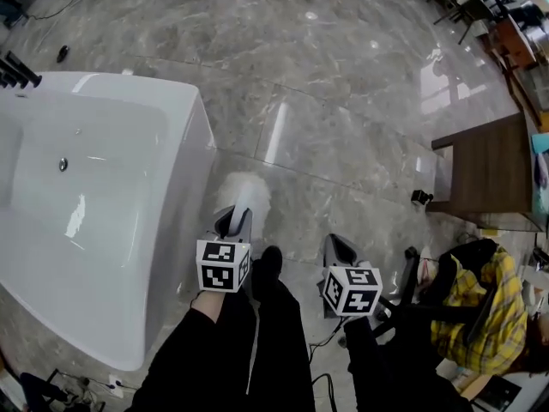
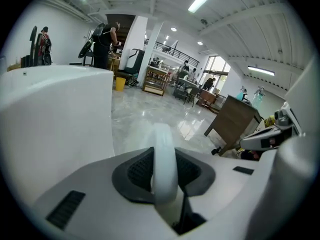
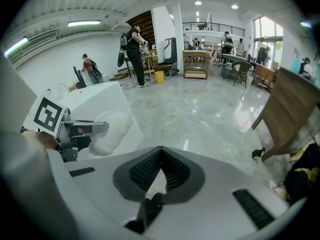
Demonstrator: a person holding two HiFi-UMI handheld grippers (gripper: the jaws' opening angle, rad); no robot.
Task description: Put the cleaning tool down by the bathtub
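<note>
Cleaning tool (image 1: 244, 197), a white fluffy duster, has its handle pinched between the left gripper's (image 1: 233, 221) jaws. Its fluffy head is low over the grey floor (image 1: 343, 101), just beside the bathtub (image 1: 103, 196) wall. The right gripper (image 1: 337, 245) is nearby, jaws pressed together on nothing.

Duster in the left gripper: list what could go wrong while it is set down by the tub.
1. The left gripper holds the duster by its thin, smooth handle; it may swivel or slip before reaching the floor.
2. Its fluffy head hangs close to the tub wall and could catch on it.
3. The person's shoe is right beside the gripper, so the handle might land underfoot.
</note>
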